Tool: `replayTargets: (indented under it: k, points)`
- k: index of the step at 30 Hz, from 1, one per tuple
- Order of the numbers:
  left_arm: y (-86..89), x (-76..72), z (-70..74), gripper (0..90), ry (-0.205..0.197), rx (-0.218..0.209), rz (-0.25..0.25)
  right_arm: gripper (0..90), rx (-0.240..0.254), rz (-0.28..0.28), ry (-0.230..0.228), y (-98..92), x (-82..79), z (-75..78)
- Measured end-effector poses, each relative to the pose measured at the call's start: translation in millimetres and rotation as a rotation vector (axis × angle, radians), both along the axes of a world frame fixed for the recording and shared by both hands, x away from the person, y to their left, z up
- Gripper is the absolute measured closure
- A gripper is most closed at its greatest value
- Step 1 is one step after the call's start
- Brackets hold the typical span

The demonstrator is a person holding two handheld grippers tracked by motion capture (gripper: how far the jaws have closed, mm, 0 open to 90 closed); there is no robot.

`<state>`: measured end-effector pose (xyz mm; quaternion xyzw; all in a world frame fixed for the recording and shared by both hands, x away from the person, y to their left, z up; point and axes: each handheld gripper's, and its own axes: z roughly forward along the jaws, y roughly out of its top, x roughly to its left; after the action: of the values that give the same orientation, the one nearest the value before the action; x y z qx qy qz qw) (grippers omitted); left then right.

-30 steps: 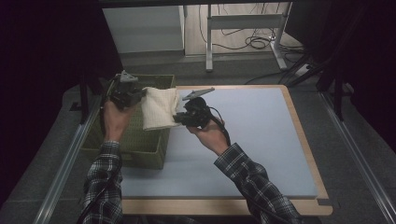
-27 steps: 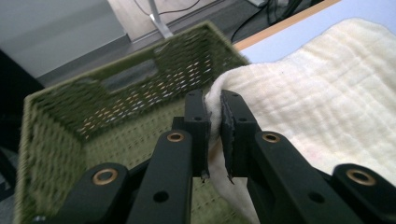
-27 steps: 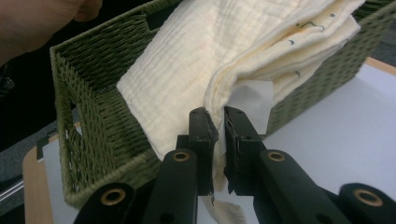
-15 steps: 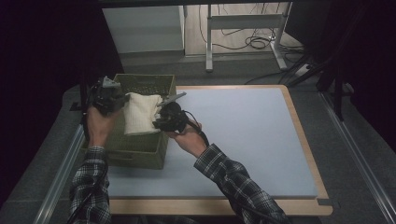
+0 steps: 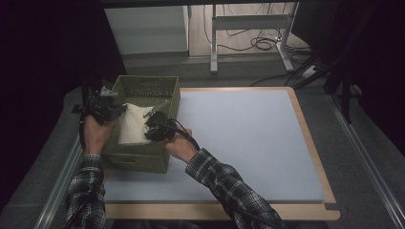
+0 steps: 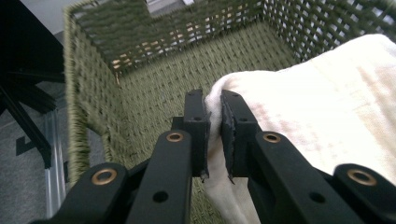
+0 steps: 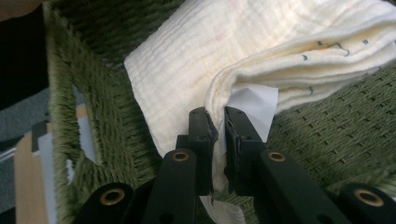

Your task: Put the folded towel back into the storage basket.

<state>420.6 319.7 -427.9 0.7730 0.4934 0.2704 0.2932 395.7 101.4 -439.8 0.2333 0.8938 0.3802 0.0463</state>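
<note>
Both your left gripper (image 5: pixel 111 109) and right gripper (image 5: pixel 154 125) clamped edges of the folded cloth (image 5: pixel 132 123), which hung inside the woven basket (image 5: pixel 143 161). Releasing unevenly risked it unfolding or draping over the rim.

Right tongs (image 7: pixel 218 116) pinch the cream cloth (image 7: pixel 243 51) inside the green basket (image 7: pixel 336 135).

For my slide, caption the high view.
Two hand-held grippers, left and right, lower a folded cream cloth into a green woven basket.
</note>
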Motion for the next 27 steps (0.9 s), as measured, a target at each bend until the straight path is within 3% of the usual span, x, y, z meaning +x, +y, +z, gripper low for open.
replayTargets:
  k: [8,16,21,27]
  points:
    - [-10.1,10.2,-10.6,81.5,0.030,0.042,-0.028,81.6,-0.056,0.012,-0.009,7.5,2.2,-4.4]
    - [-9.7,8.9,-15.0,81.3,0.046,0.077,-0.035,81.4,-0.110,0.026,-0.016,15.1,0.4,-6.8]
    - [-8.3,8.2,-18.7,81.2,0.053,0.075,-0.042,80.7,-0.144,0.023,0.029,17.5,3.2,-5.9]
    - [-9.1,10.7,-21.0,81.2,0.067,0.082,-0.047,79.5,-0.181,0.026,0.030,22.2,3.2,-4.5]
